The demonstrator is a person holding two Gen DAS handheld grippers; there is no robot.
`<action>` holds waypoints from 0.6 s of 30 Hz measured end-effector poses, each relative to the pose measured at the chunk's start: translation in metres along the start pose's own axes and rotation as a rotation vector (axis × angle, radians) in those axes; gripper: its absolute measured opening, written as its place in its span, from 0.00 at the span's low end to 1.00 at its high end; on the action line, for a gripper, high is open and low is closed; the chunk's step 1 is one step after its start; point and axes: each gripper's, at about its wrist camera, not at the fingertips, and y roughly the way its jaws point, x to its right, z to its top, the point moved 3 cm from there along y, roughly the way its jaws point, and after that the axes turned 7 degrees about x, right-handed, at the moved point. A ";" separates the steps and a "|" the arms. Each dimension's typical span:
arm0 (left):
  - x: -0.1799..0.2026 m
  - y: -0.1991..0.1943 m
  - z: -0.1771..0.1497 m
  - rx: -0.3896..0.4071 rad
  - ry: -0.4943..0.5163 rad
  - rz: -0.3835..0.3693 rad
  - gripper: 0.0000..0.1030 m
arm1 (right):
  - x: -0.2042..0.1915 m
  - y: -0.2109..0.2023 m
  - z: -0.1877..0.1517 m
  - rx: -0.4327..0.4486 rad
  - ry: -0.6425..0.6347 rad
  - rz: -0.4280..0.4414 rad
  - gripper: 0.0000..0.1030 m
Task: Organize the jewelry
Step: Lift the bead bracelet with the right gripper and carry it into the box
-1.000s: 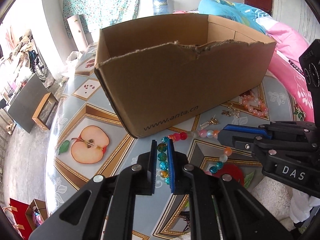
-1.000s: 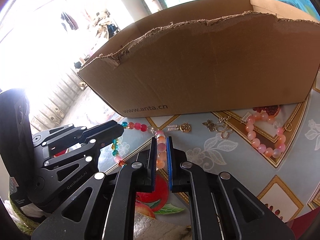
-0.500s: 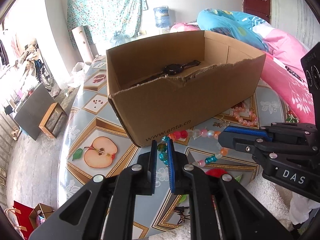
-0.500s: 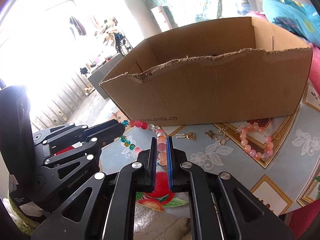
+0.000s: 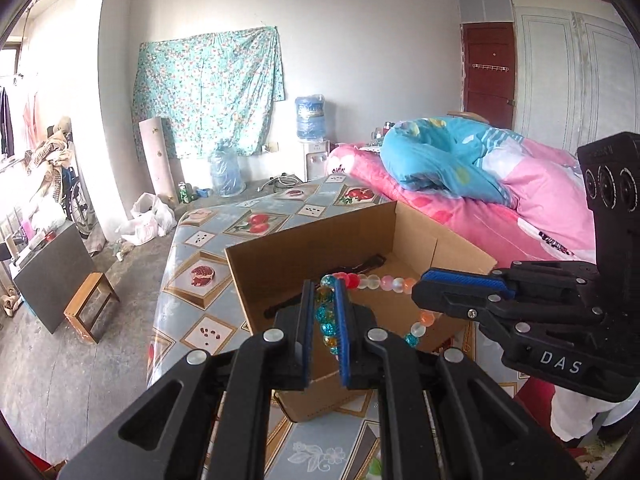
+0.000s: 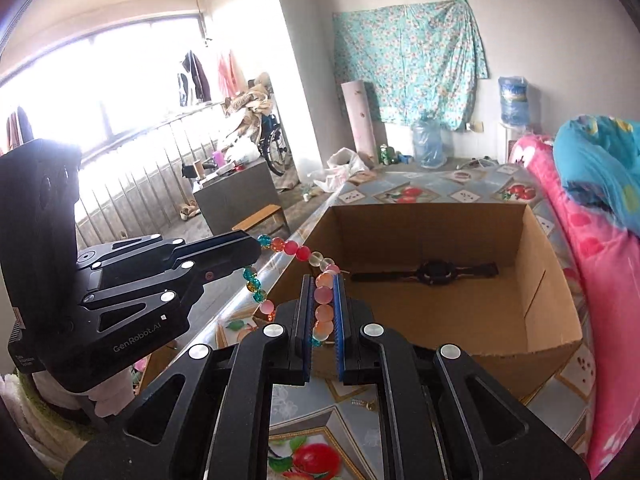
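The open cardboard box (image 6: 532,280) stands on the table (image 6: 568,396) ahead of both grippers, a wristwatch (image 6: 436,271) inside. The beaded bracelet (image 5: 374,281) spans crosswise, above the box's near rim, clamped by left gripper (image 5: 325,322) and right gripper (image 6: 323,312).

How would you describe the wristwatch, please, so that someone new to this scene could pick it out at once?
Look for the open cardboard box standing on the fruit-patterned table beside the pink bedding. On the box's floor, toward the far wall, lies the wristwatch, stretched out flat. It is all black and the only thing visible inside, unlike the colourful beaded bracelet held up in front of the box.
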 end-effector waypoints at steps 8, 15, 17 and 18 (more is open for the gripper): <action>-0.034 0.072 -0.005 -0.121 -0.038 0.024 0.09 | 0.031 0.080 0.002 -0.180 0.083 -0.007 0.07; -0.042 0.102 -0.040 -0.231 -0.058 0.018 0.10 | 0.027 0.110 -0.021 -0.329 0.097 -0.015 0.08; -0.043 0.107 -0.043 -0.238 -0.062 0.004 0.10 | 0.026 0.115 -0.019 -0.328 0.095 -0.015 0.10; -0.042 0.108 -0.044 -0.237 -0.061 0.001 0.10 | 0.026 0.116 -0.018 -0.326 0.092 -0.013 0.10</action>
